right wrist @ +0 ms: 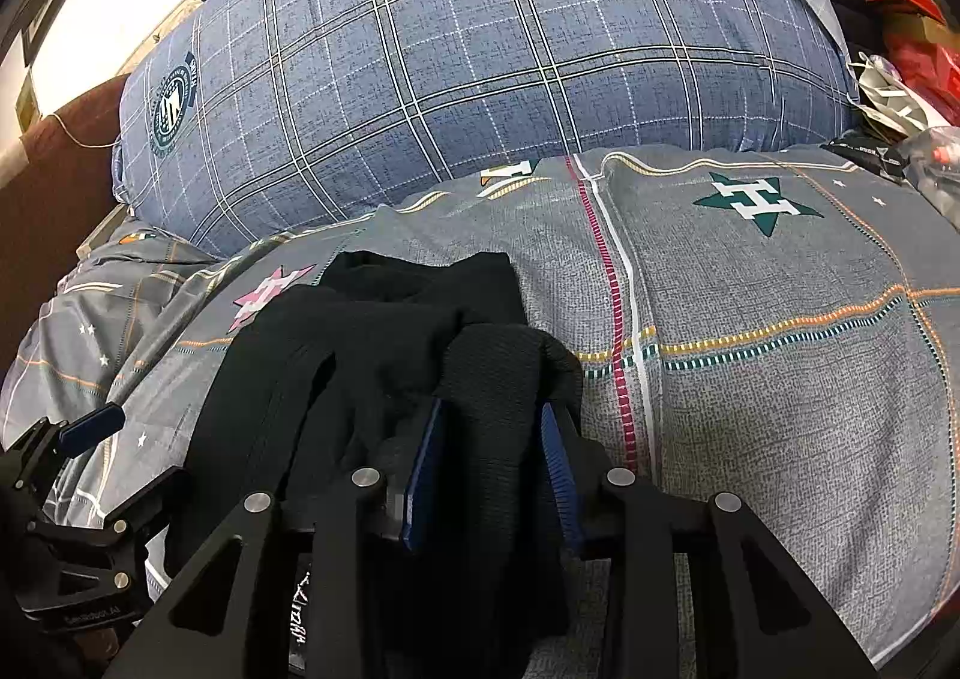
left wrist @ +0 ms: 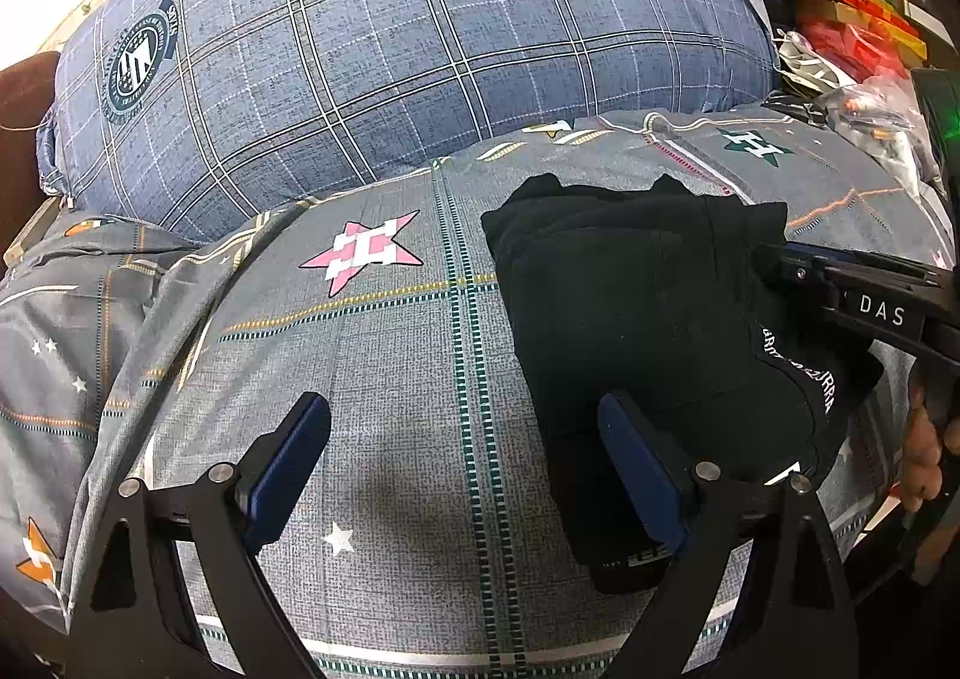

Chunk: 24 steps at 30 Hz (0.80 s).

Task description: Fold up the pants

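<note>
The black pants lie folded in a bundle on the grey patterned bedsheet, right of centre in the left wrist view. My left gripper is open and empty; its right finger rests over the pants' near left edge. My right gripper is shut on a fold of the black pants and holds it just above the bundle. The right gripper also shows in the left wrist view at the pants' right edge.
A large blue plaid pillow lies across the back of the bed. Red packaging and plastic bags pile at the far right. A brown headboard edge shows at the left.
</note>
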{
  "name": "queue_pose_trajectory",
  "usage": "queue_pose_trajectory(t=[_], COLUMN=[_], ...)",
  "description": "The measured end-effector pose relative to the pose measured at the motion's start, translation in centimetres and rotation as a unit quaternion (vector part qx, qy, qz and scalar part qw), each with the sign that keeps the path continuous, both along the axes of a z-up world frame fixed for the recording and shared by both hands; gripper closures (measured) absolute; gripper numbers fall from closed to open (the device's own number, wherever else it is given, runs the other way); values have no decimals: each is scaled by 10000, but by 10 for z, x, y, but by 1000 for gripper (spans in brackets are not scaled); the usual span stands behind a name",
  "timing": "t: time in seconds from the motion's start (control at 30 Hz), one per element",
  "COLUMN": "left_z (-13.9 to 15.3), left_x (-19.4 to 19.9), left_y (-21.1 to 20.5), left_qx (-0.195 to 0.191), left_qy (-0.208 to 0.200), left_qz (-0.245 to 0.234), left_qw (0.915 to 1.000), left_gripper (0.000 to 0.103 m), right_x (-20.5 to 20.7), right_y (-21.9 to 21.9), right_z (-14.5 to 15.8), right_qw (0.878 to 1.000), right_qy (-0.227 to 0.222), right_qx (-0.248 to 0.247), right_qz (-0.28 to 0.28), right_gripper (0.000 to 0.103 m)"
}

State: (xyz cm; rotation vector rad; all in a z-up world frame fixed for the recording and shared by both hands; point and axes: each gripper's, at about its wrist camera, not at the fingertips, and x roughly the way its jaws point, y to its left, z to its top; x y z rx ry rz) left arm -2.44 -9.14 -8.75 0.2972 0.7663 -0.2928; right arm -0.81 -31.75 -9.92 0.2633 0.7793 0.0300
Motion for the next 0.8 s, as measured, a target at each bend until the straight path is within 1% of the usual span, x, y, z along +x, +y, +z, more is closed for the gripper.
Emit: queue_pose_trajectory(t=[0.17,0.63,0.8], left_z=[-1,5,11], left_x=[1,-2,-1], left_y=[0,-1,5], left_qx=[3,158,54], left_qy=[25,7,-41], left_qz=[7,62,110], left_qw=[10000,9999,9999], left_gripper=[11,11,11], right_x=[0,-3,-4], right_y=[0,3,6], right_z=[0,2,3], right_qw=[10000,10000,9999], right_qy=[3,20,8], right_qx=[-8,-25,-128], right_qz=[2,-15,-21], right_gripper=[68,67,66])
